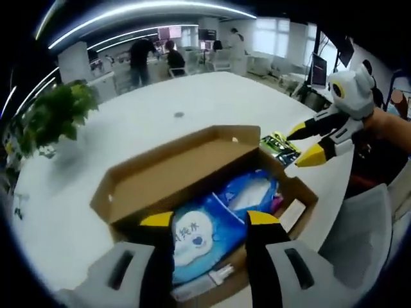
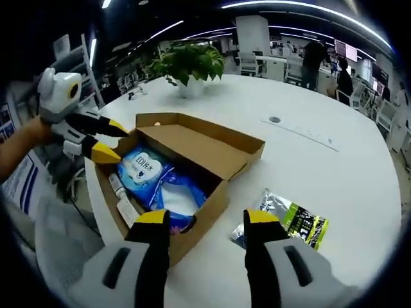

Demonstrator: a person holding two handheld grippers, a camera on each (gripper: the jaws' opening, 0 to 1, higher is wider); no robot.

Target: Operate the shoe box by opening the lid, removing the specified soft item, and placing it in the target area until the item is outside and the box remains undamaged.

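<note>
The shoe box [image 2: 186,173] sits open on the table [image 2: 321,167], its lid [image 2: 205,141] folded back on the side away from the left claw [image 1: 210,221]. In the box lie a soft pack [image 2: 151,176], a small tube [image 2: 117,185] and a flat card [image 2: 127,210], the tube and card along the wall nearest the left claw. A foil packet [image 2: 292,221] rests on the table just beside the box, before the right claw [image 2: 207,218]. A potted plant [image 2: 188,64] stands well behind the box.
</note>
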